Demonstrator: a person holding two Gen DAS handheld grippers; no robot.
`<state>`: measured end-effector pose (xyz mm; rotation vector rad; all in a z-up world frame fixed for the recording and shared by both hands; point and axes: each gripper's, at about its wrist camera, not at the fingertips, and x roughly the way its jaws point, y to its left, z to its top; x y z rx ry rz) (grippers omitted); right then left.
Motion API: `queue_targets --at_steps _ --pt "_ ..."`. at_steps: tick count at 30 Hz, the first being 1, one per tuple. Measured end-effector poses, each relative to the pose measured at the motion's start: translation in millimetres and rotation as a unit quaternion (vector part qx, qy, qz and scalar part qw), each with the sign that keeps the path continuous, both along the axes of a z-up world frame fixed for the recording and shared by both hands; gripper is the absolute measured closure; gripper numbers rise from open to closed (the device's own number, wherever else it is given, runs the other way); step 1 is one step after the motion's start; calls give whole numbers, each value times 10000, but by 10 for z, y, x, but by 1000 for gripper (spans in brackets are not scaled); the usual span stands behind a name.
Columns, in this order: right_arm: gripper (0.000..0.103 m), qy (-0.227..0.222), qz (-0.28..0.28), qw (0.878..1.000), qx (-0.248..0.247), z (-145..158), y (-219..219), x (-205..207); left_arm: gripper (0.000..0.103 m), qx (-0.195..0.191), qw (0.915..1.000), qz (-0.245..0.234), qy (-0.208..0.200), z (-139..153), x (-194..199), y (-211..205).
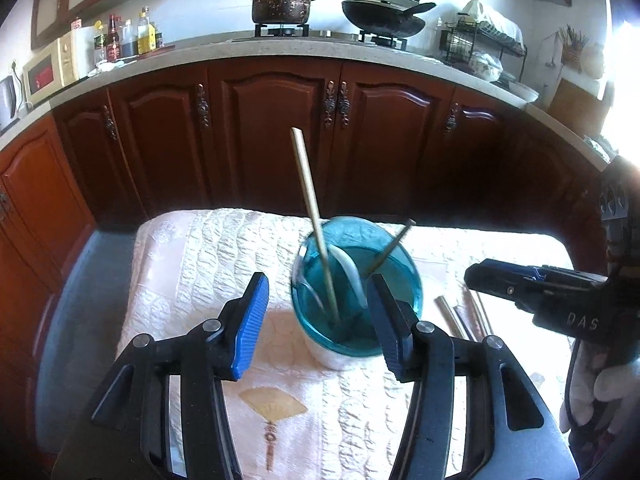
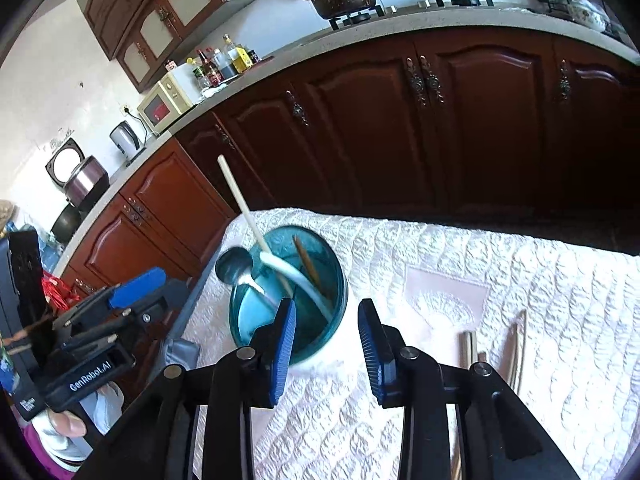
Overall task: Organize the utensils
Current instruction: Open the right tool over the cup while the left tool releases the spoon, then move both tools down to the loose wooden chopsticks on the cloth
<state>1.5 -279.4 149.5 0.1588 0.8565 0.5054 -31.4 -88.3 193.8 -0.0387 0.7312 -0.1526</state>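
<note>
Two grippers over quilted cloth [image 2: 460,264], neither holding anything. Left gripper [image 1: 316,316] – jaws apart, nothing between pads, blue pad on one finger, teal cup just ahead. Right gripper [image 2: 326,354] – jaws parted narrower, empty, cup just beyond its left finger. Teal cup [image 1: 356,292] upright on cloth, holding pale chopstick [image 1: 314,220], white spoon [image 1: 352,272], dark stick [image 1: 390,246], metal spoon [image 2: 234,266] leaning on rim. More utensils [image 2: 494,344] flat on cloth right of cup. Beyond: brown cabinets [image 1: 272,128], pot [image 1: 282,6], wok [image 1: 384,18].
</note>
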Motion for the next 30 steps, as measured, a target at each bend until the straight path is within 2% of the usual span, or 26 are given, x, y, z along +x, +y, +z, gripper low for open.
queue_targets --at_steps 5,9,15,23,30 --pt "72 -120 -164 9997 -133 39 -53 -200 52 -43 10000 -52 29 -26 -92 -133" --pt "66 -253 -295 9987 -337 76 -88 -332 52 -33 9999 -107 9 -26 -174 -248" --pt "66 -295 -493 9977 -350 102 -202 -451 52 15 9998 -206 -70 7 -275 -386" --pt "63 -487 -734 9940 -650 154 -344 -612 52 23 9993 -371 -93 11 -353 -574" --pt "63 -444 -909 9924 -702 119 -520 -709 52 25 9985 -548 -61 -16 -384 -765"
